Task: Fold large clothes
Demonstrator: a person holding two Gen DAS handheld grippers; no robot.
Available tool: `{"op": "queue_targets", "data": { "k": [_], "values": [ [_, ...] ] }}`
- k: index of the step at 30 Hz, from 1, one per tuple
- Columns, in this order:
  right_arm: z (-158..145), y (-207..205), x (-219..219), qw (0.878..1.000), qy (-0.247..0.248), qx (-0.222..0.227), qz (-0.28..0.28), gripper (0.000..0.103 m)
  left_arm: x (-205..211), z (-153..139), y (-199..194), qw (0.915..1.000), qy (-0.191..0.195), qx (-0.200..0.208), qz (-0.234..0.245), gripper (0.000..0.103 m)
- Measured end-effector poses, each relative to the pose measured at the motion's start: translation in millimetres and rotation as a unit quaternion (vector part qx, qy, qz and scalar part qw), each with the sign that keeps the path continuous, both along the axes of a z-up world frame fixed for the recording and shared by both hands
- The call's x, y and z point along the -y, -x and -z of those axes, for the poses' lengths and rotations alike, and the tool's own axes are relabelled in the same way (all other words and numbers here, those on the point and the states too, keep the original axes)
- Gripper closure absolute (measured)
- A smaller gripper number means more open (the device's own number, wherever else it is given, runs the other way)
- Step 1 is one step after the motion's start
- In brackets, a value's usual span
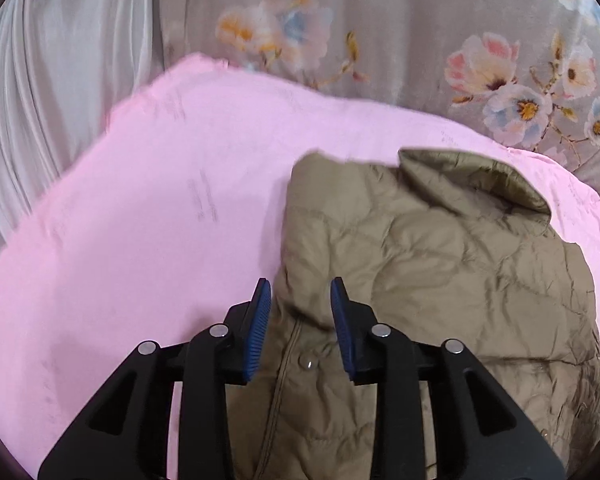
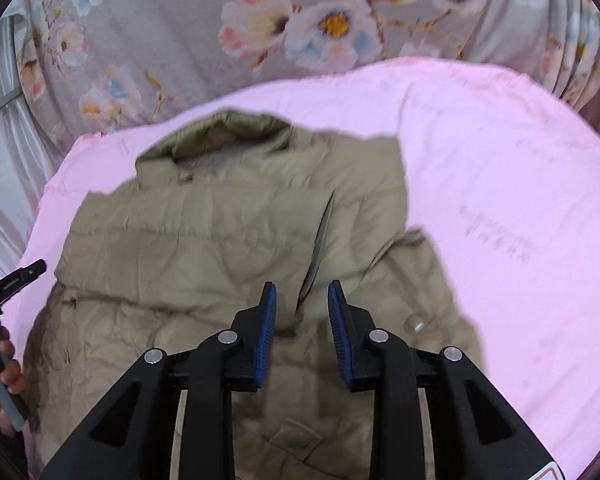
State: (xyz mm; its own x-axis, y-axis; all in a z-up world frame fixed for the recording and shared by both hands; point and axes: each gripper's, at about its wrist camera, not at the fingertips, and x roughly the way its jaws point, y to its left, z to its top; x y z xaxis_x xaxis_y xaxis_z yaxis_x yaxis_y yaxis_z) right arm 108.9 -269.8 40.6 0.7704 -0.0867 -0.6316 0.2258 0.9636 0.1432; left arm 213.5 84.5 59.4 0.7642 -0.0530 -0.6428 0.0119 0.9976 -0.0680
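Both tools hang over the jacket with jaws parted and nothing pinched. On the left, the left tool sits above the jacket's near left edge, close to a snap button, its blue pads clear of the fabric. The olive quilted jacket lies partly folded on the pink blanket covering the bed, collar at the far side, with flowered curtains beyond. To the right, the right tool is released too, poised over a raised flap near the jacket's middle seam. A hand grips the other tool's handle at the far left of that view. Puffy padding may spring back and undo the fold, and a shallow pinch could slip off the slick shell.
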Motion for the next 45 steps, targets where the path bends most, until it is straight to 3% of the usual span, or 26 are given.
{"op": "queue_targets", "data": {
  "k": [4,5,7,11,14,19,28,39,42,45],
  "values": [
    [-36.7,-15.6,-0.8,0.999,-0.014,0.034,-0.016,0.076,45.8,-43.4,-9.1,0.9985,-0.035,0.033,0.025,0.066],
    [-43.2,-26.2,-6.2,0.999,-0.004,0.038,-0.024,0.076,57.1,-46.6,-14.0,0.9980,-0.043,0.034,0.032,0.060],
    [-45.4,-44.3,-14.9,0.999,0.017,0.035,-0.033,0.076,79.8,-43.6,-24.1,0.9969,-0.060,0.036,0.037,0.058],
    [-11.9,-86.2,-28.5,0.997,0.065,-0.008,-0.052,0.076,108.6,2.7,-52.5,0.9961,-0.081,0.004,0.037,0.058],
    [30.0,-100.5,-31.1,0.993,0.098,-0.043,-0.050,0.077,105.8,47.8,-61.7,0.9968,-0.069,-0.023,0.033,0.056],
    [42.7,-88.2,-22.4,0.997,0.055,-0.029,-0.044,0.077,104.4,56.5,-49.1,0.9970,-0.071,-0.002,0.029,0.053],
    [47.9,-72.7,-19.7,0.998,0.038,-0.030,-0.039,0.077,100.1,58.6,-24.4,0.9963,-0.082,-0.005,0.025,0.051],
    [52.4,-23.7,-28.5,0.999,0.028,-0.030,-0.032,0.077,93.7,61.3,18.8,0.9954,-0.089,-0.005,0.034,0.051],
    [53.3,-13.1,-31.3,0.999,0.027,-0.031,-0.032,0.076,89.5,60.0,26.7,0.9960,-0.080,-0.004,0.039,0.050],
    [47.5,-12.8,-28.8,0.999,0.019,-0.034,-0.036,0.073,77.6,51.8,27.7,0.9981,-0.038,-0.008,0.047,0.044]
  ]
}}
